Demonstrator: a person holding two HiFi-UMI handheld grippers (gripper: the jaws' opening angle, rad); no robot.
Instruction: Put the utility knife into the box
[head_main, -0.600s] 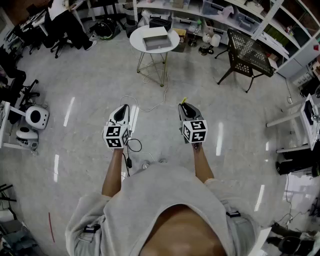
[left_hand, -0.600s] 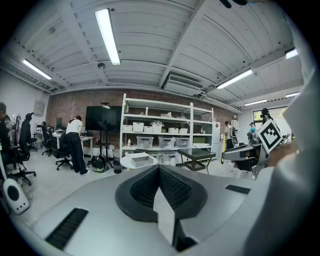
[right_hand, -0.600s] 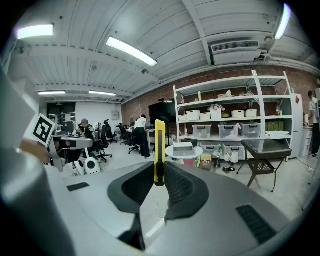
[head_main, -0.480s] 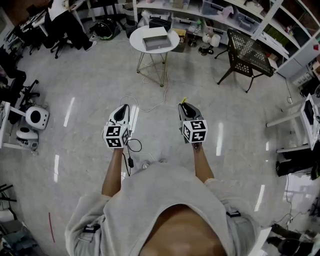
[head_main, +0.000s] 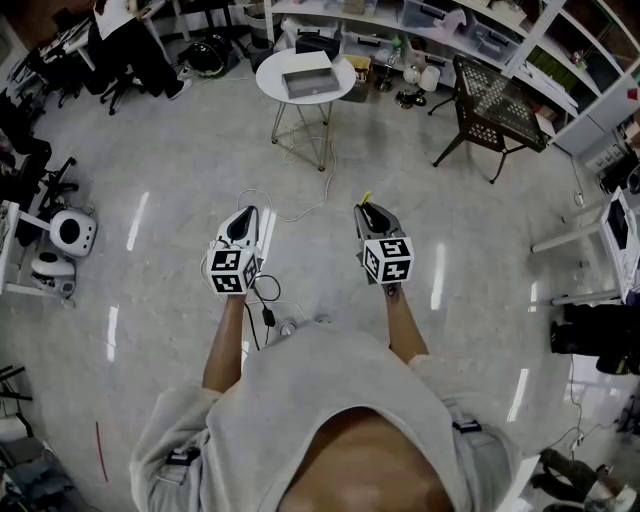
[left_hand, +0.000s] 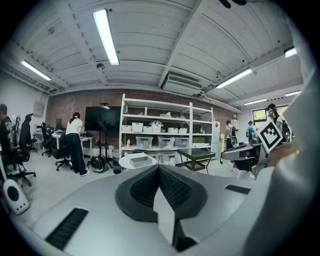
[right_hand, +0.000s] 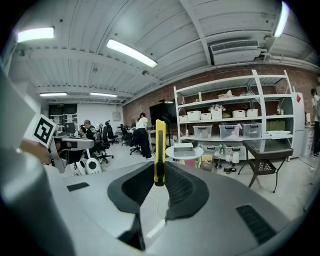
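A yellow utility knife (right_hand: 159, 150) stands upright between the pads of my right gripper (right_hand: 160, 172), which is shut on it. In the head view its tip (head_main: 366, 201) pokes out ahead of that gripper (head_main: 369, 212). My left gripper (head_main: 241, 225) is held level beside it, jaws shut with nothing in them (left_hand: 159, 167). The open grey box (head_main: 308, 74) sits on a small round white table (head_main: 335, 88) some way ahead on the floor. It also shows in both gripper views, as the box (left_hand: 136, 160) and box (right_hand: 183, 148). Both grippers are well short of it.
A black lattice table (head_main: 497, 100) stands right of the round table, with white shelving (head_main: 430, 22) full of bins behind. A white cable (head_main: 292, 214) trails over the floor ahead of me. A person (head_main: 130, 40) stands by desks at far left; a white device (head_main: 72, 233) sits left.
The head view has drifted slightly, so the round table sits a touch higher in the frame. Both grippers keep their pose and the knife stays clamped.
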